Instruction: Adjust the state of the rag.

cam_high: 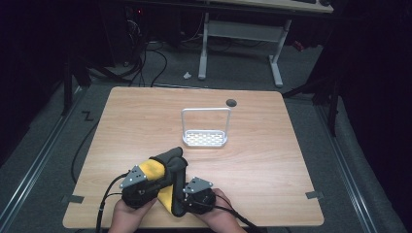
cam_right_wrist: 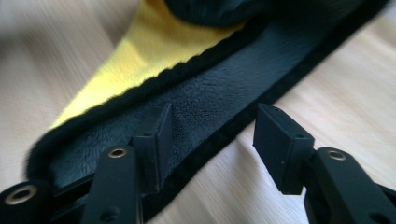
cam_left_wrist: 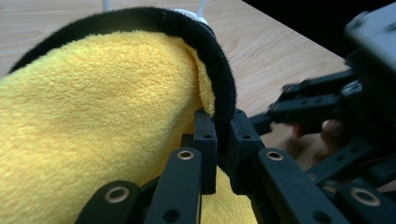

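A plush cloth (cam_high: 154,168), yellow on one side and black on the other, is bunched up near the table's front edge. My left gripper (cam_high: 158,184) is shut on its black hem; in the left gripper view the two jaws pinch that hem (cam_left_wrist: 223,100) with the yellow pile (cam_left_wrist: 93,102) spread to the left. My right gripper (cam_high: 185,196) sits just to the right, open. In the right gripper view its jaws (cam_right_wrist: 215,126) straddle the edge of the black side (cam_right_wrist: 210,88), one finger (cam_right_wrist: 156,135) over the cloth and the other over bare wood.
A white wire rack (cam_high: 204,140) with a tall hoop handle stands at the table's middle. Behind it is a small dark round hole (cam_high: 231,102). The wooden table (cam_high: 272,160) spreads to the right. A hand holds each gripper at the front edge.
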`<action>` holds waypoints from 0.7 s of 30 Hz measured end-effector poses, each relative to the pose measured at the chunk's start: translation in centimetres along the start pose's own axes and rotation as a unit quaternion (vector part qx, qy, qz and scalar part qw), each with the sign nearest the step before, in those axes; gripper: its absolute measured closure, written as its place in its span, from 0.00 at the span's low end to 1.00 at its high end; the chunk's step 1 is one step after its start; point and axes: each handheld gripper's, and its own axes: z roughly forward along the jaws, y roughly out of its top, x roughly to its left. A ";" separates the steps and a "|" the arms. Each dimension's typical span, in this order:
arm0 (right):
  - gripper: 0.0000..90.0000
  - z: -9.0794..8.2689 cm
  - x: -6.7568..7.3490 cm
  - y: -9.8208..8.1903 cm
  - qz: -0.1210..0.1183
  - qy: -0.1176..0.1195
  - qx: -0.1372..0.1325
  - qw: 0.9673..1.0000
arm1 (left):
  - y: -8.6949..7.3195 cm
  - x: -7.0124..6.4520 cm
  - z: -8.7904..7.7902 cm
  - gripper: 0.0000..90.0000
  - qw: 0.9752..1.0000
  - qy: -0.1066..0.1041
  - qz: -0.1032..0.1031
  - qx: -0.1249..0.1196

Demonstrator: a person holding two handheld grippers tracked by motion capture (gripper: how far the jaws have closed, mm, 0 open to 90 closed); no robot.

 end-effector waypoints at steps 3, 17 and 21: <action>0.83 0.0 0.0 0.2 0.007 0.015 0.001 1.000 | 0.0 0.3 -0.2 0.93 1.000 0.004 0.000 -0.001; 0.95 -3.5 -6.3 -3.0 0.017 -0.120 0.027 0.992 | -0.8 -0.3 0.7 0.93 1.000 -0.015 -0.001 0.020; 0.95 -5.1 -9.9 -4.6 0.058 -0.156 0.033 0.986 | -1.4 -1.6 2.1 0.93 0.998 -0.029 0.018 0.048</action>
